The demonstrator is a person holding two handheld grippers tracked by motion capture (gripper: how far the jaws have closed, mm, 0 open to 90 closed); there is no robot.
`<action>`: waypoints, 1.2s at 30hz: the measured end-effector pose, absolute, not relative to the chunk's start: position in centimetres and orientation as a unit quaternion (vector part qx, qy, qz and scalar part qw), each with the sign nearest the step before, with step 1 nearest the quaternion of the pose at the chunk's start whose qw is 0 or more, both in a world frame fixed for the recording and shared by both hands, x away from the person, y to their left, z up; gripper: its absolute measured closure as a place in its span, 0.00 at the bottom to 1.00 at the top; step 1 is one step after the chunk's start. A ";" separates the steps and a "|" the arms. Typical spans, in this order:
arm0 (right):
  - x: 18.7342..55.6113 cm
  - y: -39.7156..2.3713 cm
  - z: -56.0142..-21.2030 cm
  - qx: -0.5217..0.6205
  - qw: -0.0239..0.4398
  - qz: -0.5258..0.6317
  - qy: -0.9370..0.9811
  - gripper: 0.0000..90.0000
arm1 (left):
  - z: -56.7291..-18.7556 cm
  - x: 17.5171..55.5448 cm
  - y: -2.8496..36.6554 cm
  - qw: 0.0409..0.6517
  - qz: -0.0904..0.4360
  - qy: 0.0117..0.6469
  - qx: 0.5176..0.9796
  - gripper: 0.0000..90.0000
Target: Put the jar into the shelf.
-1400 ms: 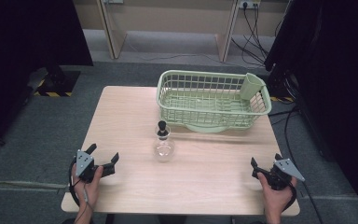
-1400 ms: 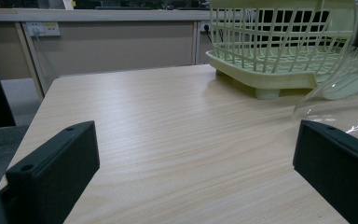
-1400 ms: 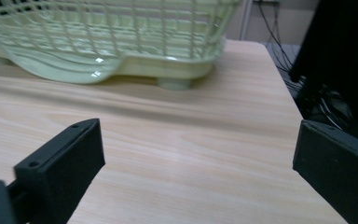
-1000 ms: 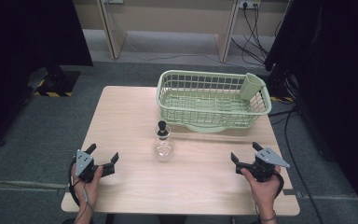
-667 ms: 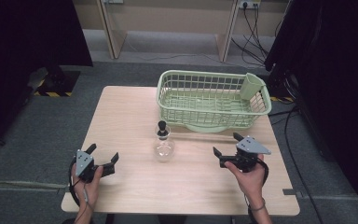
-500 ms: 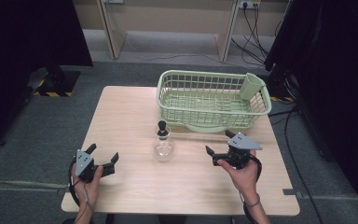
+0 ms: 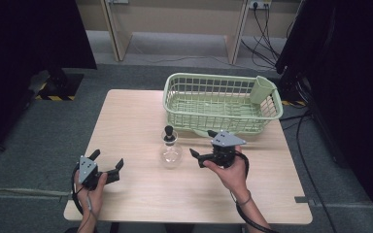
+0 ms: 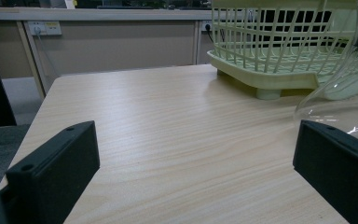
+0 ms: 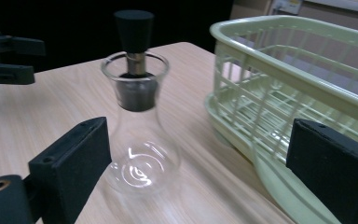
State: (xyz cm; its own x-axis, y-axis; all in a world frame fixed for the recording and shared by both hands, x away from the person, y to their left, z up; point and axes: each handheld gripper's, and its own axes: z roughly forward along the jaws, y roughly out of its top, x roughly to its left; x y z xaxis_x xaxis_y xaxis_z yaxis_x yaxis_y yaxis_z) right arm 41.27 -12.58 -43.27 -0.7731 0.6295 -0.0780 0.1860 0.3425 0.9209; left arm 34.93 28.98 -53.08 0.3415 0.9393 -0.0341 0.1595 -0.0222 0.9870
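The likeliest mishap from here is a toppled flask: the glass flask (image 7: pixel 171 152) is narrow at the neck and round at the base, with a black stopper (image 7: pixel 168 132) sitting loosely in its mouth, so a jaw arriving off-centre could knock it over or pop the stopper out, and smooth glass may slip if it is pinched on the curved belly. The flask stands upright at the centre of the high view, on the bare counter (image 7: pixel 141 116), just below and left of the green basket (image 7: pixel 222 103) and apart from it. The right hand-held gripper (image 7: pixel 197 158) lies just to the right of the flask in that view, its jaws wide and pointing toward it, having just been closing a little with nothing between them. In the right gripper view the flask (image 9: pixel 140 140) sits left of centre, beyond the jaw tips and nearer the left jaw, so the approach looks slightly offset. The left hand-held gripper (image 7: pixel 108 164) rests at the lower left of the high view, jaws wide and empty, well apart from the flask
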 end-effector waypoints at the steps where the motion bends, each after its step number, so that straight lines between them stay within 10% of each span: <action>1: 41.4 -12.1 -43.2 0.254 0.213 0.512 0.792 0.08 | -53.1 34.9 29.0 0.539 0.362 0.445 0.616 0.00; 36: 44.2 -4.5 -45.0 0.245 0.167 0.540 0.788 0.38 | -53.1 34.9 29.0 0.540 0.361 0.445 0.617 0.00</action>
State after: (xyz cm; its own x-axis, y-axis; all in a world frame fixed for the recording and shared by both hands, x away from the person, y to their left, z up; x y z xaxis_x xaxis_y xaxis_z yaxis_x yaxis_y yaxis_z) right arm 44.24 -4.55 -45.04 -0.8237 0.5671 0.0016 0.2063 0.2970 0.9323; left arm 34.93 29.01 -53.08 0.3438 0.9384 -0.0362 0.1595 -0.0203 0.9870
